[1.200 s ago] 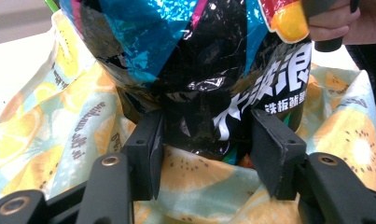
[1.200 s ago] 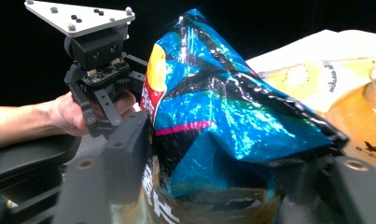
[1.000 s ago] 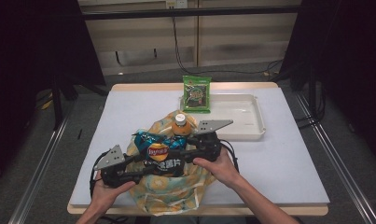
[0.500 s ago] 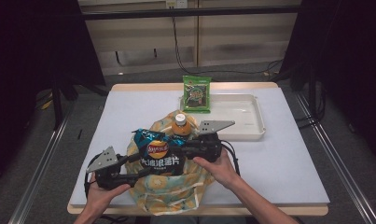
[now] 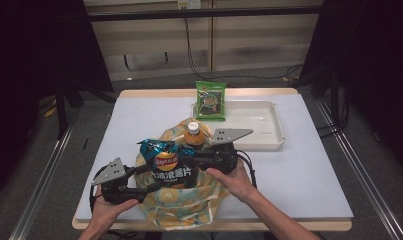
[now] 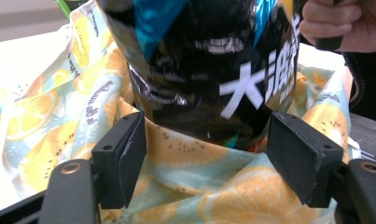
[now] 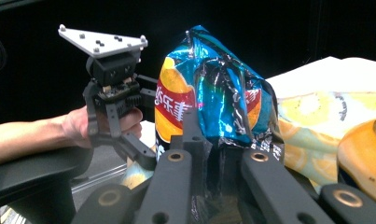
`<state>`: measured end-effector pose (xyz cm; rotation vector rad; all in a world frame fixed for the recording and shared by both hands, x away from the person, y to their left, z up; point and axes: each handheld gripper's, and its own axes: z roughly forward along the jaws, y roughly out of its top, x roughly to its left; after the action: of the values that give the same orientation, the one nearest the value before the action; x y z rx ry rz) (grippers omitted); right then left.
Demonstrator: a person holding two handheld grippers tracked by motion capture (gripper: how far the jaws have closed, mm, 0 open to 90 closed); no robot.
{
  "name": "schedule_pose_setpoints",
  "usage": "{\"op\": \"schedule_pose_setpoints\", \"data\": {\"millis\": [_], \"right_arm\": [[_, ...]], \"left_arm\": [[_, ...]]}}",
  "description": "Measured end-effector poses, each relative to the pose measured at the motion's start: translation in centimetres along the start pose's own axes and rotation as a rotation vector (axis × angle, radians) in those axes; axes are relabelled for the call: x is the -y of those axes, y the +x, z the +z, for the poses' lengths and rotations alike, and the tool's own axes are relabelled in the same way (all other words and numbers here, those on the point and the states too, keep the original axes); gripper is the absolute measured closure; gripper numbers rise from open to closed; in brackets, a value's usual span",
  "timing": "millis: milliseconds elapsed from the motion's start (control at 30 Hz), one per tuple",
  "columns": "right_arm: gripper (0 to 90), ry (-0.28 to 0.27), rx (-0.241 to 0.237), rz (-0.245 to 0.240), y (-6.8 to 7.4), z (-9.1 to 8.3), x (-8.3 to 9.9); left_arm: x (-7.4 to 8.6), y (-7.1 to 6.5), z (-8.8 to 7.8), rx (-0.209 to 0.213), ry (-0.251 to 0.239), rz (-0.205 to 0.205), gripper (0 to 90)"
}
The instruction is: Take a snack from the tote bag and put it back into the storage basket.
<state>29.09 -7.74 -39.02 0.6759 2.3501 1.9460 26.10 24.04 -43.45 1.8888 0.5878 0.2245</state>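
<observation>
A blue and black chips bag [image 5: 170, 167] stands upright in the mouth of an orange-print cloth bag [image 5: 181, 205] near the table's front edge. My right gripper [image 5: 188, 161] comes in from the right; its jaws have just been closing and now pinch the chips bag [image 7: 213, 93] between them. My left gripper [image 5: 150, 184] sits at the bag's lower left. Its jaws have just been opening and now stand wide, with the chips bag [image 6: 209, 70] and the cloth [image 6: 199, 186] between the pads [image 6: 125, 158] but untouched. A bottle with an orange cap [image 5: 193, 131] stands in the cloth bag behind the chips.
A white tray [image 5: 261, 131] lies at the back right, with a green snack packet [image 5: 211, 100] leaning at its left end. The white table [image 5: 299, 170] ends close behind my hands. In the right gripper view the left gripper [image 7: 113, 88] and its hand show farther off.
The left gripper has drawn back a little toward the lower left, off the chips bag. The right gripper has stayed at the bag's right side. The bag stays upright.
</observation>
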Motion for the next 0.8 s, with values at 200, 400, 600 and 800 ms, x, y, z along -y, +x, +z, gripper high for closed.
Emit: {"op": "schedule_pose_setpoints", "data": {"millis": [200, 400, 600, 800], "right_arm": [[85.7, -0.042, -0.007, 0.007, 0.1, -0.8, -1.3], [86.1, -0.073, -0.004, -0.019, 0.3, -1.4, -3.3], [86.4, -0.087, 0.001, -0.034, 0.3, -1.4, -4.4], [86.6, -0.101, 0.000, -0.033, 0.5, -1.8, -4.5]], "left_arm": [[0.0, 0.3, -0.2, -0.002, -0.013, -0.004, 26.1], [0.1, 0.3, -0.1, -0.001, -0.008, -0.015, 25.7], [0.3, 0.5, 0.1, -0.012, 0.015, -0.027, 24.9], [0.4, 0.8, 0.1, -0.025, 0.043, -0.024, 35.2]]}}
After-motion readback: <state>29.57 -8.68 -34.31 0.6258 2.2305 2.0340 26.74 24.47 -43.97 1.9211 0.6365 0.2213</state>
